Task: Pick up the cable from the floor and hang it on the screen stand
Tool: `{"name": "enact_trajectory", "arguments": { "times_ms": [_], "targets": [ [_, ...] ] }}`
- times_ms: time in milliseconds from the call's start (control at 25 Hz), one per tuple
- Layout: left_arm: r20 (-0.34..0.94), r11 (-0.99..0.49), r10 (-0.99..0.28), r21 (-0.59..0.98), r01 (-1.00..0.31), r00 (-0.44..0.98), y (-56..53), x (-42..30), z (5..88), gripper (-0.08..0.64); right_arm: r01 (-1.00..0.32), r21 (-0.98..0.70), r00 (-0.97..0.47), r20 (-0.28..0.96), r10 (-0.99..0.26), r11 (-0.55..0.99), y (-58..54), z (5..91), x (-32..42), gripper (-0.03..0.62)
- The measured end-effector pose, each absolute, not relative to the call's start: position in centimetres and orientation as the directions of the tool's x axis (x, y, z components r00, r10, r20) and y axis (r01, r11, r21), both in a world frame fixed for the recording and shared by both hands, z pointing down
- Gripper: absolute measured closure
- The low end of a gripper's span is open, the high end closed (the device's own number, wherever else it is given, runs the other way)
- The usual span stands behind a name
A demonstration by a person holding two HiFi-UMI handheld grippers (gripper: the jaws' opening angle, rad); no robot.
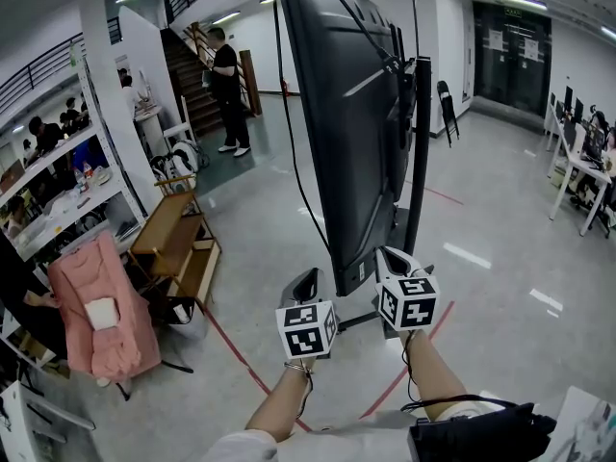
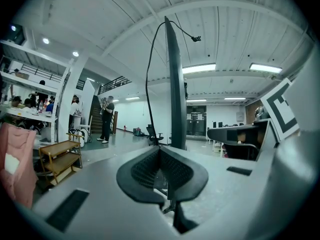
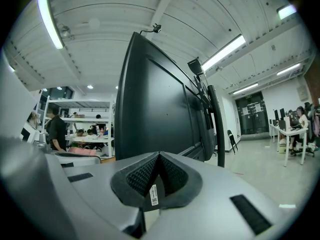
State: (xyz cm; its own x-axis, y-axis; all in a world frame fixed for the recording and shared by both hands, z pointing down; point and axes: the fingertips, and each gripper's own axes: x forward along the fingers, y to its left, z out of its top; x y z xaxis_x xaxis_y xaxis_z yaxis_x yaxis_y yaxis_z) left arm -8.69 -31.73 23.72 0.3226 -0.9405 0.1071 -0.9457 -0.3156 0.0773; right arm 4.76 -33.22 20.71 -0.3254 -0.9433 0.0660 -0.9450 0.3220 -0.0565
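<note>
A large black screen (image 1: 346, 133) on its black stand pole (image 1: 420, 152) fills the middle of the head view. A thin black cable (image 1: 289, 152) is draped over the screen's top and hangs down its left side. In the left gripper view the cable (image 2: 148, 79) arcs over the screen edge (image 2: 176, 84) and drops toward the floor. Its plug end (image 3: 156, 29) sticks up above the screen in the right gripper view. My left gripper (image 1: 306, 279) is shut and empty just below the screen's lower corner. My right gripper (image 1: 397, 258) is shut and empty beside the pole.
A wooden shelf cart (image 1: 173, 243) and a pink-draped chair (image 1: 96, 306) stand at the left. A person (image 1: 229, 85) stands by the stairs. Red tape (image 1: 236, 349) crosses the floor. Desks with people (image 1: 582, 176) are at the far right.
</note>
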Motion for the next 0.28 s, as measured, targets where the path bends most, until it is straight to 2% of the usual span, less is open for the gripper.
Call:
{"name": "enact_trajectory", "arguments": {
  "times_ms": [280],
  "targets": [
    [0.115,-0.314,-0.940,0.079,-0.946,0.322,-32.84,-9.47,24.19,0.555,-0.944,-0.056,-0.329,0.068,-0.942,0.326,-34.08,21.01,3.89,0.575]
  ]
}}
